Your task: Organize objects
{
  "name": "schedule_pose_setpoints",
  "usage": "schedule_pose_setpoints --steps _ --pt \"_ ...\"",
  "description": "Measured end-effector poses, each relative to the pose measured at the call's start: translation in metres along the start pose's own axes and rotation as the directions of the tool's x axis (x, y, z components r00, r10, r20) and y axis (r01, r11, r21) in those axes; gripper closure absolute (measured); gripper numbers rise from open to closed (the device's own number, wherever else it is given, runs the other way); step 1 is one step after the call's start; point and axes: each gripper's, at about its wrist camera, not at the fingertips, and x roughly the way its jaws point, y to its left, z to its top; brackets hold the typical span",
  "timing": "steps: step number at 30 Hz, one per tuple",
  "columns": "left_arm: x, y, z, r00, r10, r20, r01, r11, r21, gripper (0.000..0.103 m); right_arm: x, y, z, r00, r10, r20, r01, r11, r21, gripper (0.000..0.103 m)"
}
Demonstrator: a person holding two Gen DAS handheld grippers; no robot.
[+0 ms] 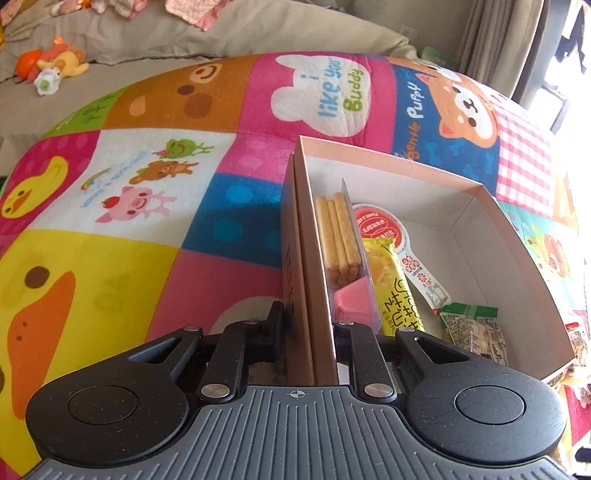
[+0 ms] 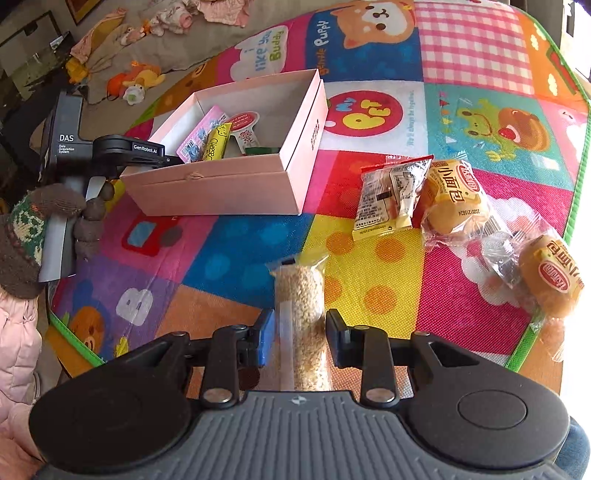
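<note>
1. This is a home, a room where a child plays.
2. A bright play mat (image 1: 155,206) covers the floor, with pictures of a duck, a pig, a bear and a puppy.
3. Soft toys (image 2: 138,79) lie on a beige blanket (image 1: 192,40) behind it.
4. Curtains (image 1: 495,33) hang by a sunny window.
5. Small clothes (image 2: 218,9) lie about.

box (image 2: 236,184): matt pink cardboard | mat (image 2: 461,92): woven textured cloth | bread wrappers (image 2: 458,206): glossy clear plastic
</note>
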Motion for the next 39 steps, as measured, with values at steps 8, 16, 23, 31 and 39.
schedule_pose_setpoints --steps 8,16,23,31,39 --pt "0.0 -0.001 -0.002 1.0 0.004 0.008 -0.004 1.0 0.013 0.084 -0.023 -0.023 0.014 0.939 -0.253 0.233 0.274 0.96 -0.062 0.044" --pt "0.0 0.0 -0.002 1.0 0.002 0.009 -0.002 1.0 0.011 0.084 -0.011 -0.082 0.022 0.857 -0.434 0.277 0.464 0.884 -0.05 0.013" --pt "0.0 -0.001 -0.002 1.0 0.009 0.009 -0.009 1.0 0.016 0.084 0.001 -0.147 0.013 0.906 -0.368 0.209 0.326 0.922 0.211 0.012" --pt "0.0 -0.003 -0.003 1.0 0.015 0.013 -0.015 1.0 0.013 0.084 -0.009 -0.121 0.005 0.923 -0.319 0.214 0.299 0.947 0.121 0.018" --pt "-0.001 -0.003 -0.003 1.0 0.015 0.015 -0.015 1.0 0.007 0.084 -0.01 -0.075 -0.019 0.947 -0.255 0.195 0.258 0.966 0.01 0.019"
